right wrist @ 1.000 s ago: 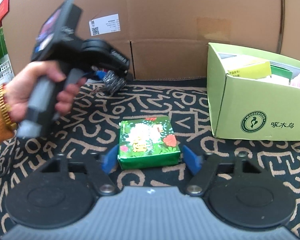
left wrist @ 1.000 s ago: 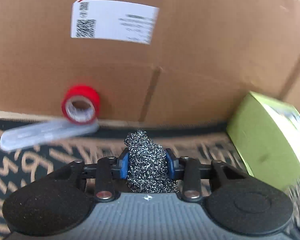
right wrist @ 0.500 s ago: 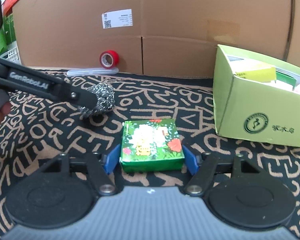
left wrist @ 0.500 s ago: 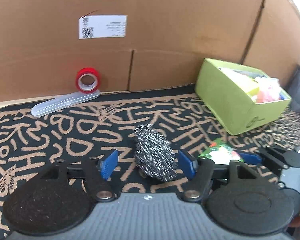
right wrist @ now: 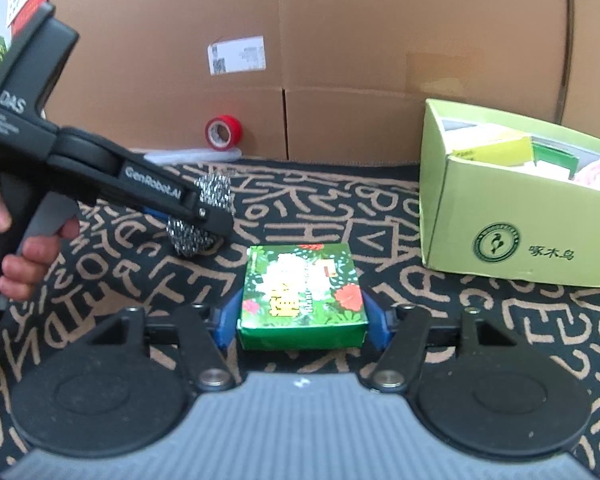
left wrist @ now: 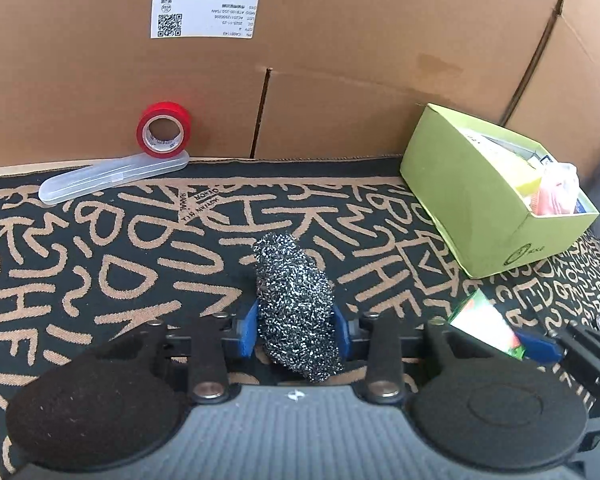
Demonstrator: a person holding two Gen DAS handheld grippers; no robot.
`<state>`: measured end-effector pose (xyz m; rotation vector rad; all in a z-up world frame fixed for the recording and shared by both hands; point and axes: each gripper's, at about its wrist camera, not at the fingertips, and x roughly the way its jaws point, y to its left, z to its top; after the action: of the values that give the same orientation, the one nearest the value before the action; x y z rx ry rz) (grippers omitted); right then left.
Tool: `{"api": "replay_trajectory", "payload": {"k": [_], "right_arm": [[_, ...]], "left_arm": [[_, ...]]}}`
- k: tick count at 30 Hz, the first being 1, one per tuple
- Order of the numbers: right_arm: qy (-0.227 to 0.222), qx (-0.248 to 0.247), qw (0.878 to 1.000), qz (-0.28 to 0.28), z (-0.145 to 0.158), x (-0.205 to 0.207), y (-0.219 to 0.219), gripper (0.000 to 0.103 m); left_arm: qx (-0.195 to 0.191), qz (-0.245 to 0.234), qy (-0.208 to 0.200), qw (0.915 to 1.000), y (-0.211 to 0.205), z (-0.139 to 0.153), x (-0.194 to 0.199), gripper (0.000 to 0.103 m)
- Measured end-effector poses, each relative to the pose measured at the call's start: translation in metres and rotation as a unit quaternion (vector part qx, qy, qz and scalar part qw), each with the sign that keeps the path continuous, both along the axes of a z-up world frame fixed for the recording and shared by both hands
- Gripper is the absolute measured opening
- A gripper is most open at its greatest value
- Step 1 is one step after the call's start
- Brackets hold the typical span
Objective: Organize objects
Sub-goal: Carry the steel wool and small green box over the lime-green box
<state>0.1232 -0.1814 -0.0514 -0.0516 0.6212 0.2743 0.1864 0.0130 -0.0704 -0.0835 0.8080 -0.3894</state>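
Patterned black-and-tan rug [left wrist: 140, 264] before cardboard wall: both grippers loaded.
Left gripper [left wrist: 296, 330] closing on steel-wool scourer [left wrist: 296, 308]; right gripper [right wrist: 300, 322] closing on green floral box [right wrist: 302, 292]. The springy scourer could slip out.

The person's hand [right wrist: 24, 256] is cut off by the left edge of the right wrist view, so only some fingers show. The black arm of the left gripper [right wrist: 204, 216] covers the middle of the steel wool ball [right wrist: 214, 192]. The small print on the white label [left wrist: 205, 13] is too tiny to read, and the stuff inside the green box [right wrist: 512, 236] is mostly hidden by its wall.
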Motion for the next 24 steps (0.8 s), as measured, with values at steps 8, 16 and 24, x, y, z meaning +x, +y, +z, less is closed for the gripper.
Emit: {"api": "replay_trajectory", "payload": {"k": [8,16,24], "right_arm": [[-0.060,0.032,0.998,-0.005,0.037,-0.023,-0.024,0.062],[-0.155,-0.002,0.984,-0.089,0.089,-0.028,-0.082,0.061],[-0.184,-0.058,0.966,-0.173,0.105,0.022,-0.155,0.061]], "left_arm": [[-0.031,-0.068,-0.067,0.9949,-0.032,0.057,-0.029,0.038],[-0.083,-0.136,-0.118,0.9801,-0.098,0.115,-0.031,0.039],[-0.097,-0.178,-0.116,0.9723,-0.175,0.117,0.004,0.040]]}}
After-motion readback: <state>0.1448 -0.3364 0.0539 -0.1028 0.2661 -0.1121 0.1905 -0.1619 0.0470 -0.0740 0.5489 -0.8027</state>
